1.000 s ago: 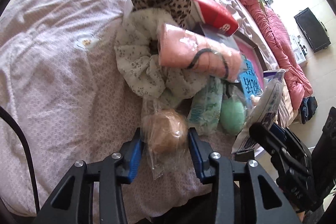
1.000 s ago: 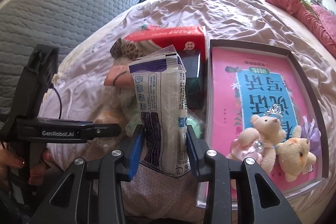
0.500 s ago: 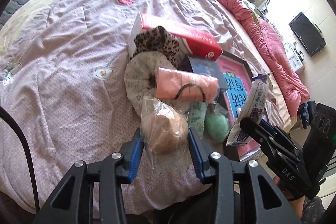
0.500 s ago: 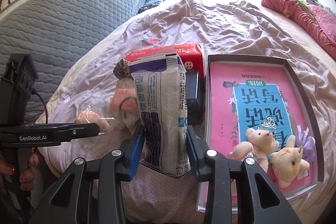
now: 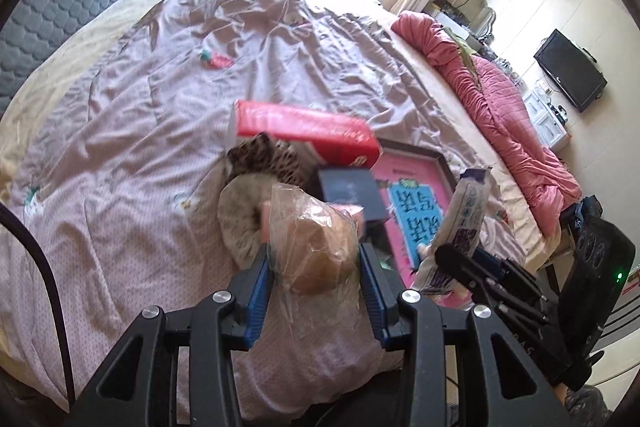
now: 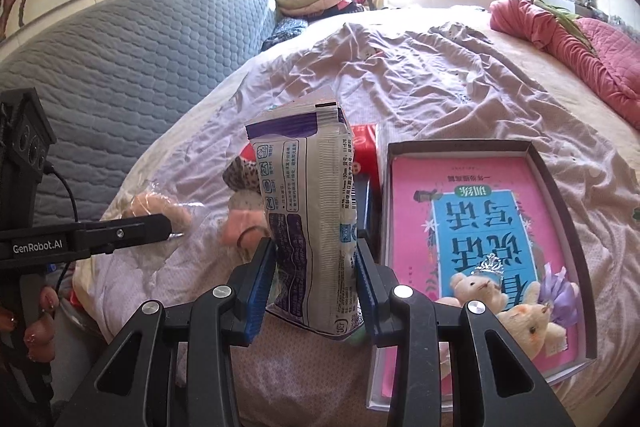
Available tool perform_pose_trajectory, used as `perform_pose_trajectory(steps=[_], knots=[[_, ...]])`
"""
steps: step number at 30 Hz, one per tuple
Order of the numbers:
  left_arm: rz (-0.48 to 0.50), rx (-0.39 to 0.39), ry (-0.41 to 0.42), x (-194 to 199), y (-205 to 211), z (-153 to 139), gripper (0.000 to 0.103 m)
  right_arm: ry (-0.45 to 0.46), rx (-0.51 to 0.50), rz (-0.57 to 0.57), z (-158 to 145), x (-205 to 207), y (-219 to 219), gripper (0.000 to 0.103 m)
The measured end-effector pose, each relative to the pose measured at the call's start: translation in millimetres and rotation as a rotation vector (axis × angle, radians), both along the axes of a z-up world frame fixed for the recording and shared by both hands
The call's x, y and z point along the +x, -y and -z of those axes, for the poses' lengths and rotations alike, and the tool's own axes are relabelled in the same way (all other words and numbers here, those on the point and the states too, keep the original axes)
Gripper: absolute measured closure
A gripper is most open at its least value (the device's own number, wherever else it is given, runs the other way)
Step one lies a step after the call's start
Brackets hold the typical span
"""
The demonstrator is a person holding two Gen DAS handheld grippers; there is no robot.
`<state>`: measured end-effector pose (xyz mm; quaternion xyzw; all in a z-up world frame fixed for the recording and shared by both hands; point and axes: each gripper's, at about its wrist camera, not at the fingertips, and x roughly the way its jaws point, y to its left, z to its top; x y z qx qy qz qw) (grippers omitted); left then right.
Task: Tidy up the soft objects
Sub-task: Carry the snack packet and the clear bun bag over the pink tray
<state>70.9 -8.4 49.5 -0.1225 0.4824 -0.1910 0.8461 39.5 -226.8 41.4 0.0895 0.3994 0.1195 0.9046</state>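
- My left gripper (image 5: 316, 267) has its jaws clamped on a clear bag with a tan bun-like lump (image 5: 316, 259), held above the bed (image 5: 120, 147).
- My right gripper (image 6: 316, 279) has its jaws clamped on a white and purple packet (image 6: 308, 219), upright above the bed's near edge.
- Beside the packet lies a box (image 6: 560, 195) with a pink book (image 6: 472, 219) and 2 teddy bears (image 6: 504, 299).
- A red box (image 5: 308, 131), leopard cloth (image 5: 260, 159) and pink roll (image 6: 240, 227) sit piled between.

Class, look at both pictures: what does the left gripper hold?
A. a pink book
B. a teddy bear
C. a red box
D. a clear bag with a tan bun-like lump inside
D: the left gripper is closed on the clear bag.
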Motion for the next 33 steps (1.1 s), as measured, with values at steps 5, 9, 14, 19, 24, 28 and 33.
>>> perform_pose_trajectory(steps=[5,9,14,19,24,28,33], knots=[[0.023,0.013,0.028,7,19,-13,0.061,0.011,0.003,0.028,-9,1,12,0.063],[0.039,0.016,0.041,13,33,-19,0.061,0.020,0.009,0.062,-14,1,27,0.063],[0.059,0.031,0.044,23,54,-19,0.061,0.023,0.013,0.108,-17,0,48,0.063],[0.078,0.038,0.038,34,75,-14,0.061,0.017,0.017,0.161,-15,-3,73,0.063],[0.106,0.047,0.032,43,99,-7,0.061,0.002,0.027,0.217,-10,-7,100,0.063],[0.138,0.062,0.024,48,119,2,0.061,-0.012,0.031,0.258,-4,-8,119,0.063],[0.182,0.083,0.003,54,143,15,0.061,-0.038,0.038,0.305,6,-9,139,0.063]])
